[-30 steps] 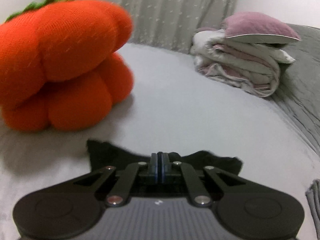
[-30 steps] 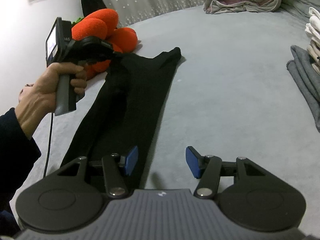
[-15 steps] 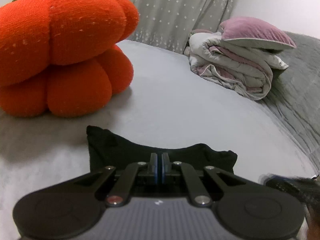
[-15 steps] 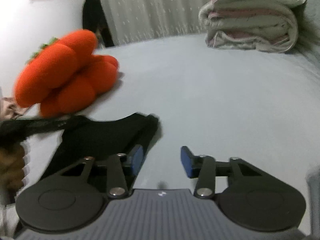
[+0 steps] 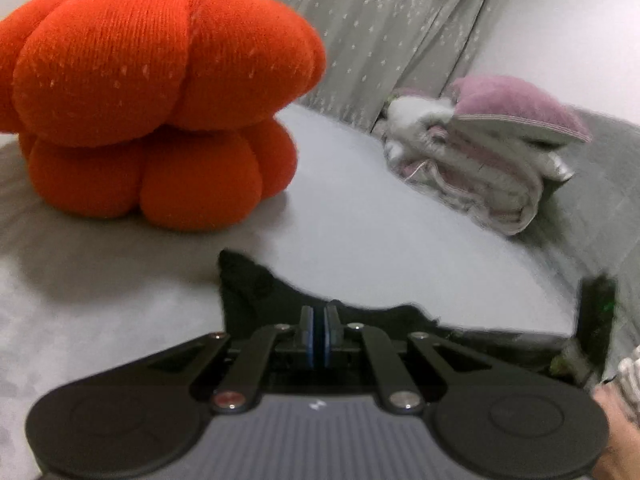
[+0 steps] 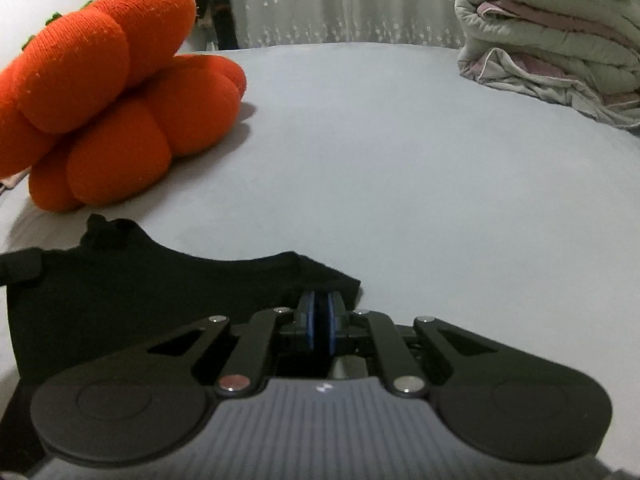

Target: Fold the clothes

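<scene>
I was at the grab stage: my left gripper [image 5: 319, 334] sat clamped on one end edge of the black garment [image 6: 160, 292] lying flat on the bed [image 6: 400, 160], while my right gripper [image 6: 320, 330] was closing its jaws over the other corner. Next I judged a level, even lift-and-fold. The orange pumpkin cushion [image 5: 160, 100] sat near; the folded quilt [image 6: 560, 52] lay well apart.

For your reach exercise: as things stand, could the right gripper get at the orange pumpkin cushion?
Probably not yet. The right gripper is closing with the black garment between its pads, so it is occupied. The way itself looks free: only bare grey bed sheet lies between it and the pumpkin cushion.
</scene>
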### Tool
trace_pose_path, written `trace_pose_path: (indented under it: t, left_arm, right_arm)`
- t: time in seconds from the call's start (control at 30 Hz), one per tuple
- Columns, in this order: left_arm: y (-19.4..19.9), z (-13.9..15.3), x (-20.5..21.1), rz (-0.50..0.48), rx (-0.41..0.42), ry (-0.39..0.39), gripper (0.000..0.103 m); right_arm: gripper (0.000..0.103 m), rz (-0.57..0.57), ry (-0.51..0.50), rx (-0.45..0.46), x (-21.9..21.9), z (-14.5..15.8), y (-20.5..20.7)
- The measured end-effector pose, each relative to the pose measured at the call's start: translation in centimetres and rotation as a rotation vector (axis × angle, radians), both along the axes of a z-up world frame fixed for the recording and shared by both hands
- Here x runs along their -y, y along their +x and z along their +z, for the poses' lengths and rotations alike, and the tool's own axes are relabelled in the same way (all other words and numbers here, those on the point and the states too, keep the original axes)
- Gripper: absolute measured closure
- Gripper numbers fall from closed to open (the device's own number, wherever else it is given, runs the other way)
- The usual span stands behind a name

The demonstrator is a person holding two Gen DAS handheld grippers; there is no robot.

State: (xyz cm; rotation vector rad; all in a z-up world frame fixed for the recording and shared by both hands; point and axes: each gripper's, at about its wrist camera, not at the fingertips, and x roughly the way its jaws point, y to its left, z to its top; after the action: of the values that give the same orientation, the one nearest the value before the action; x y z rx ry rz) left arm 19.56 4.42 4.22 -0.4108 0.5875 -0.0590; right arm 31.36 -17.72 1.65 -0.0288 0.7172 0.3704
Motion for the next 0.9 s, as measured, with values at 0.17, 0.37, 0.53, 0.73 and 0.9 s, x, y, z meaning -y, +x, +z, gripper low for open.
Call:
trace_pose_path:
  t: [0.17,0.37,0.53,0.73,0.9]
  left_arm:
    - [1.5,-0.1,-0.4,0.021,-0.009,-0.027,0.099]
    - [2.2,-1.4,0.4,0.023,-0.077,0.017,0.099]
    - [2.1,-1.5,-0.4,0.004,-0.068,0.004,0.092]
    - [1.6,0.2,-0.9,-0.035,-0.076,0.026,0.045]
    - [-1.4,3.4,-2.1,-0.017,-0.063,0.026,0.041]
  right_arm:
    - [0.089,-0.053,0.174,0.017,2.4,1.3,-1.3]
    - [0.094,-0.003,0.053,-0.025,1.0,-0.9,-1.0]
    - [0.09,-0.065,0.089,-0.004,2.2,0.5,-1.9]
    - [0.082,-0.03,0.206,0.002,5.0,4.6,-10.1]
    - [0.08,0.06,0.221,-0.043,6.3,8.1,-22.0]
